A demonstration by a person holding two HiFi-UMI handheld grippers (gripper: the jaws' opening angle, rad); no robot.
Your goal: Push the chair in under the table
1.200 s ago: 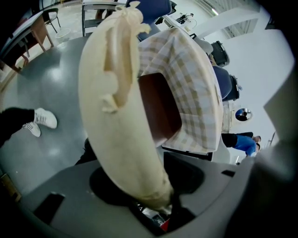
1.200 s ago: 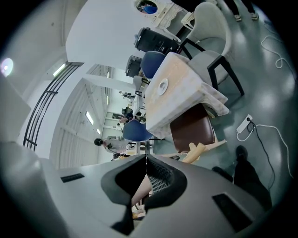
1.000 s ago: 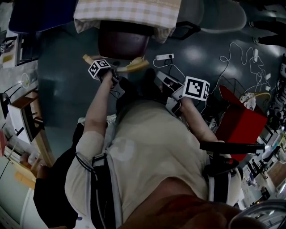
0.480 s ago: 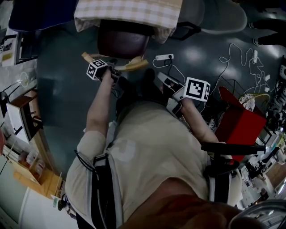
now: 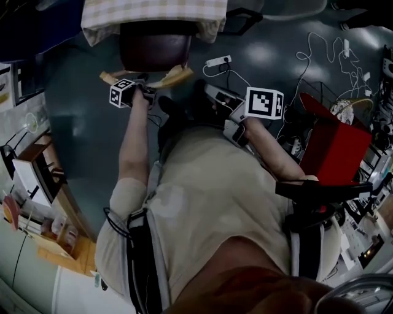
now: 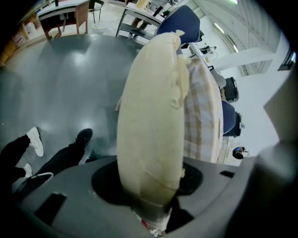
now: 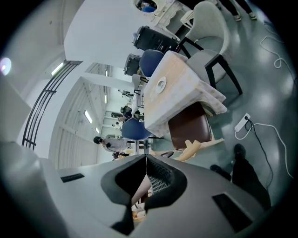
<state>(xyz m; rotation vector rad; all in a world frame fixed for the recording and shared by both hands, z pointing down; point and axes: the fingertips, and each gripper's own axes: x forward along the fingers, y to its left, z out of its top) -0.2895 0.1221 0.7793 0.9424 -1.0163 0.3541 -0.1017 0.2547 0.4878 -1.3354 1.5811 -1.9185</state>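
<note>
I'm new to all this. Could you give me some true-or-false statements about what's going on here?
The left gripper has its fingers closed on the pale curved wooden chair backrest. True.
The right gripper has its fingers spread wide. False: they are pressed together.
The tablecloth is checked. True.
The chair's seat is blue. False: it is dark brown.

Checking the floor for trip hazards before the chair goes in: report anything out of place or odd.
A white power strip and loose cables lie sprawled on the open floor to the right of the chair, close to the table. They look like something a foot could catch on. Nothing looks spilled or broken.
</note>
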